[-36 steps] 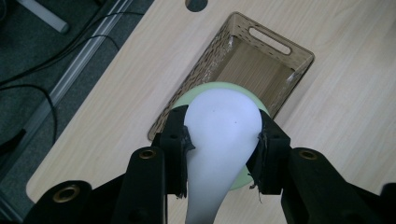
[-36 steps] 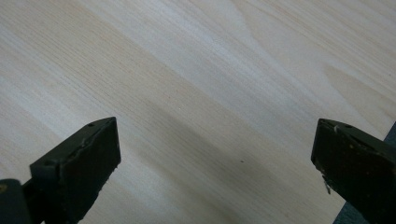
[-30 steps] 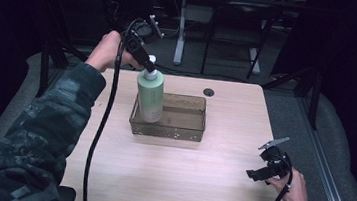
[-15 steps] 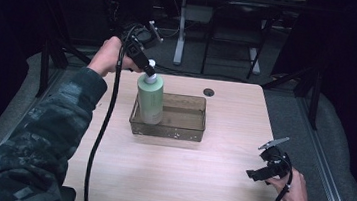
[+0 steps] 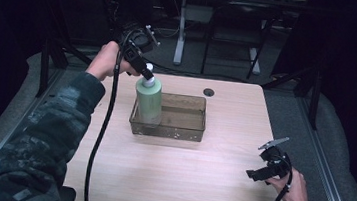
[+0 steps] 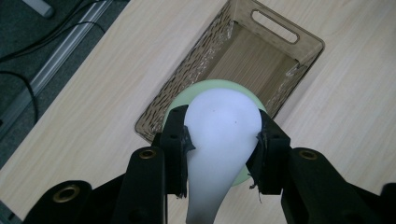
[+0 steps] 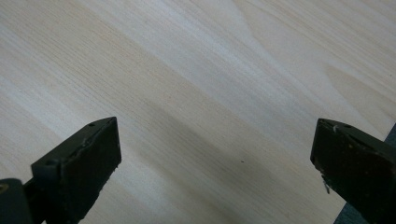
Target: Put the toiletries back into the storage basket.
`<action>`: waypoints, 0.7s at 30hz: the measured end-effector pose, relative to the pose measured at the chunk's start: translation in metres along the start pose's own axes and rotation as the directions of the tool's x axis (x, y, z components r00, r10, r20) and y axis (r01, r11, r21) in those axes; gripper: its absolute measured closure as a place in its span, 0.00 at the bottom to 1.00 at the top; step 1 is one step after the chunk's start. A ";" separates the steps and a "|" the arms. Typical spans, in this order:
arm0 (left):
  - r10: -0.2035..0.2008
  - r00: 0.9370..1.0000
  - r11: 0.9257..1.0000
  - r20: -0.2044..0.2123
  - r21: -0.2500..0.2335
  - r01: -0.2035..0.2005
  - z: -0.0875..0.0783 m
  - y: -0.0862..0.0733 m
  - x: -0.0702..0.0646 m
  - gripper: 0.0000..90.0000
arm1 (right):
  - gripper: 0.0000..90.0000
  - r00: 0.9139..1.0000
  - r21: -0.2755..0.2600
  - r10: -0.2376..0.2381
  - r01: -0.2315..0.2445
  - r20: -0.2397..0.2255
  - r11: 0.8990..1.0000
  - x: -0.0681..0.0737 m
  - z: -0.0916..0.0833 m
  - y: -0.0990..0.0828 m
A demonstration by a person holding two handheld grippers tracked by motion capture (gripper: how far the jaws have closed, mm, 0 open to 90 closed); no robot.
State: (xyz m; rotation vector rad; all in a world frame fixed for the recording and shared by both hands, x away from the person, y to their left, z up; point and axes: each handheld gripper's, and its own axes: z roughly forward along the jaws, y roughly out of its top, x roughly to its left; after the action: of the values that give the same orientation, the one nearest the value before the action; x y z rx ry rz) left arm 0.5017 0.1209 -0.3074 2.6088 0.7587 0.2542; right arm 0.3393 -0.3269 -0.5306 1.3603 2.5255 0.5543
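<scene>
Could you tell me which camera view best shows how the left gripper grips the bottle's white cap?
The left gripper view: the left gripper pinches the white cap from both sides. The high view shows the cap small, partly covered. The right gripper view faces the table.

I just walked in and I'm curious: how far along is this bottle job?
Done: the left claw has clamped the pale green plastic bottle by its white cap. In hand: the bottle stands in the brown see-through tray. Left: letting go. The right claw waits open.
</scene>
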 end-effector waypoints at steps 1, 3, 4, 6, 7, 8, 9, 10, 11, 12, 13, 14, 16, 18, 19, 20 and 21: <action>0.000 1.000 1.000 0.000 0.000 0.000 0.000 -0.001 0.000 0.70 | 0.02 1.000 0.000 0.000 0.000 0.000 1.000 0.000 0.000 0.000; -0.006 1.000 1.000 0.001 -0.003 0.006 0.000 -0.003 0.001 0.70 | 0.02 1.000 0.000 0.001 -0.001 0.000 1.000 0.000 0.000 0.000; -0.005 1.000 1.000 0.001 -0.004 0.005 0.001 -0.004 0.001 0.70 | 0.02 1.000 0.000 0.001 -0.001 0.000 1.000 0.000 0.000 0.000; -0.005 1.000 1.000 0.001 -0.003 0.005 0.001 -0.005 0.000 0.70 | 0.02 1.000 -0.001 -0.003 0.003 0.000 1.000 0.000 0.000 0.000; -0.003 1.000 1.000 0.006 -0.002 0.003 0.001 -0.006 0.000 0.70 | 0.02 1.000 0.000 -0.001 0.001 0.000 1.000 0.000 0.000 0.000; -0.001 1.000 1.000 0.006 0.000 0.001 0.001 -0.007 0.000 0.70 | 0.02 1.000 -0.002 -0.003 0.003 0.000 1.000 0.000 0.000 0.000; -0.003 1.000 1.000 0.006 -0.003 0.003 0.002 -0.008 -0.001 0.70 | 0.02 1.000 -0.001 0.000 0.000 0.001 1.000 0.000 0.000 0.000; -0.001 1.000 1.000 0.011 -0.001 0.001 0.002 -0.008 0.000 0.70 | 0.02 1.000 -0.001 0.000 0.000 0.000 1.000 0.000 0.000 0.000; 0.002 1.000 1.000 0.011 -0.003 -0.002 0.002 -0.009 -0.001 0.70 | 0.02 1.000 0.000 -0.001 0.001 0.000 1.000 0.000 0.000 0.000; -0.002 1.000 1.000 0.013 -0.003 0.002 0.002 -0.010 -0.001 0.70 | 0.02 1.000 -0.001 -0.001 0.001 0.001 1.000 0.000 0.000 0.000; 0.000 1.000 1.000 0.017 -0.002 0.000 0.002 -0.011 0.000 0.70 | 0.02 1.000 0.000 -0.001 0.001 0.001 1.000 0.000 0.000 0.000; -0.003 1.000 1.000 0.018 -0.002 0.003 0.003 -0.012 0.000 0.70 | 0.02 1.000 0.000 -0.001 0.001 0.000 1.000 0.000 0.000 0.000; -0.002 1.000 1.000 0.022 0.001 0.002 0.003 -0.014 0.000 0.70 | 0.02 1.000 0.001 -0.002 0.002 0.002 1.000 0.000 0.000 0.000; -0.003 1.000 1.000 0.022 0.001 0.003 0.004 -0.015 0.000 0.70 | 0.02 1.000 -0.001 -0.001 0.001 0.000 1.000 0.000 0.000 0.000; -0.006 1.000 1.000 0.025 0.000 0.006 0.004 -0.016 0.000 0.70 | 0.02 1.000 0.000 -0.003 0.003 0.000 1.000 0.000 0.000 0.000; -0.006 1.000 1.000 0.023 0.000 0.006 0.004 -0.016 0.000 0.70 | 0.02 1.000 0.000 -0.002 0.002 -0.001 1.000 0.000 0.000 0.000; -0.007 1.000 1.000 0.026 -0.001 0.007 0.004 -0.017 0.001 0.70 | 0.02 1.000 0.000 -0.002 0.002 -0.001 1.000 0.000 0.000 0.000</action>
State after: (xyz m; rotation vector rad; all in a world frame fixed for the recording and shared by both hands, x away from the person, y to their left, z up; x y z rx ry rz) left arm 0.4955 0.1330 -0.3183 2.6029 0.7579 0.2188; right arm 0.3395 -0.3268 -0.5308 1.3571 2.5274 0.5550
